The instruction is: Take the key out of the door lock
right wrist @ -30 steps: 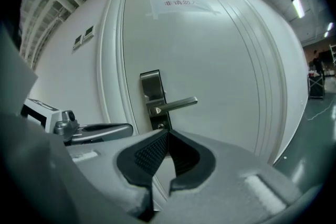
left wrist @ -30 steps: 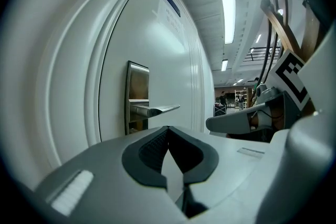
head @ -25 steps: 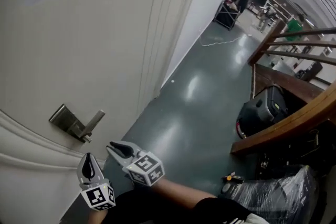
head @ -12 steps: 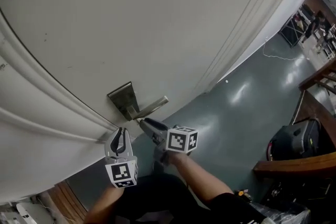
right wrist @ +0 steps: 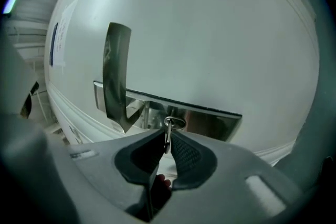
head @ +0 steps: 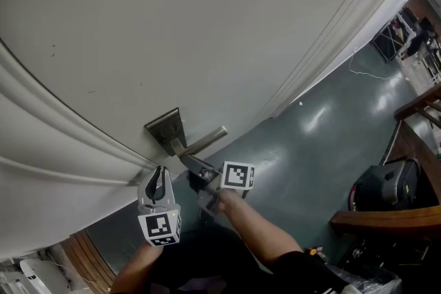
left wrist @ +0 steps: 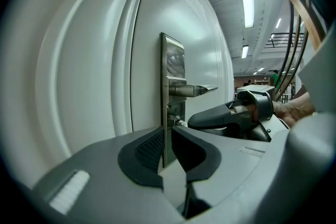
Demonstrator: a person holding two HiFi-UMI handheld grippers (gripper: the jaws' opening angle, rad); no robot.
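The small metal key (right wrist: 168,132) with its ring (right wrist: 175,123) sticks out of the steel lock plate (right wrist: 210,122) under the lever handle (right wrist: 116,81). My right gripper (right wrist: 167,137) is closing on the key, and its pads press the key's head from both sides. In the head view the right gripper (head: 185,160) reaches the lock plate (head: 164,126) just below the handle (head: 207,140). My left gripper (head: 159,172) hangs shut and empty a little left of the plate, apart from the door. From the left gripper (left wrist: 167,134) the plate (left wrist: 172,68) shows edge-on.
The white door (head: 207,24) fills most of the head view, with raised mouldings (head: 62,148) curving left of the lock. A grey-green floor (head: 303,141) lies to the right, with a black bag (head: 386,182) and a wooden rail (head: 386,217) beyond it.
The right gripper has moved up to the lock plate and closed around the key. The left gripper has barely moved since half a second ago.
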